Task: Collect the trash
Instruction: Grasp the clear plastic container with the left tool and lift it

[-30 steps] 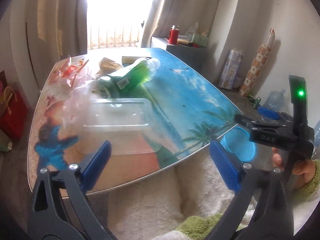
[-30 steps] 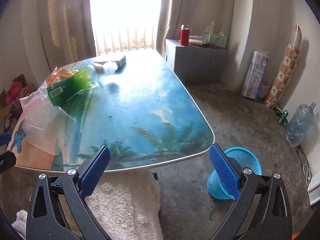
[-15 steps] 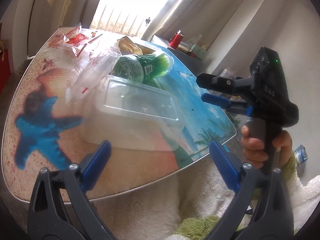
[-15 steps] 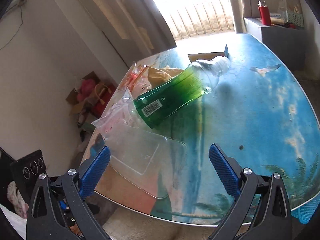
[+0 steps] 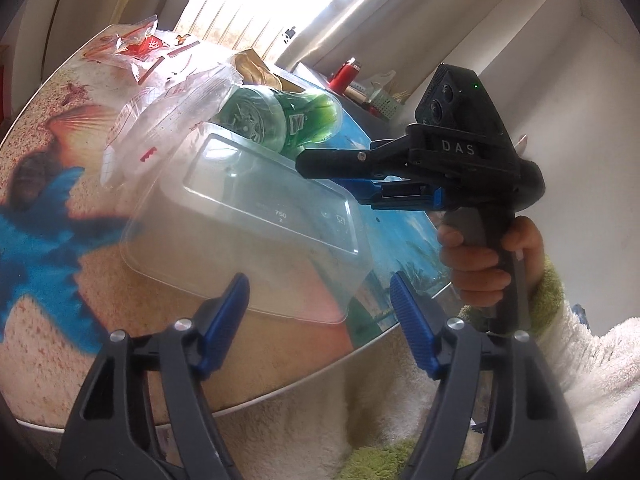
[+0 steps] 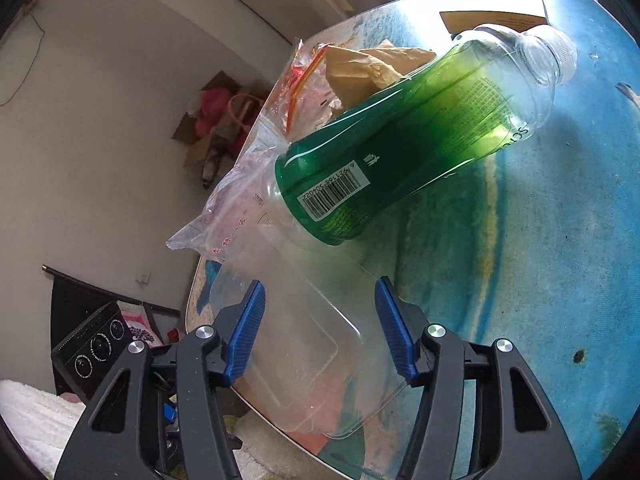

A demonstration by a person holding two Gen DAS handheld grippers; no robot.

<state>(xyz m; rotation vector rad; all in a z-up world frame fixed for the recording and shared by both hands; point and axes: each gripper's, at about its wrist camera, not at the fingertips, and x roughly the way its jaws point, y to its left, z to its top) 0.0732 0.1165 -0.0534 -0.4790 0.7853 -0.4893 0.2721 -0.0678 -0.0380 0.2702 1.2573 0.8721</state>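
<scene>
- Nearest the table's front edge: clear plastic container, upside down, long axis running along that edge, one corner just over the rim in the right wrist view.
- Left gripper partly open, jaws just been closing, near edge of the container between the blue pads; no pad seen pressing on it.
- Right gripper partly open too, jaws just been closing, hovering over the container's end, gripping nothing; in the left wrist view held in a hand, pointing across the container towards the bottle.
- Just behind the container: green bottle on its side, base towards the container, capless neck towards the far edge, long axis slanting away.
- Beside the bottle's base: clear zip bag, brown paper further back.
- Farthest, near the far left corner: red-printed wrappers.
</scene>
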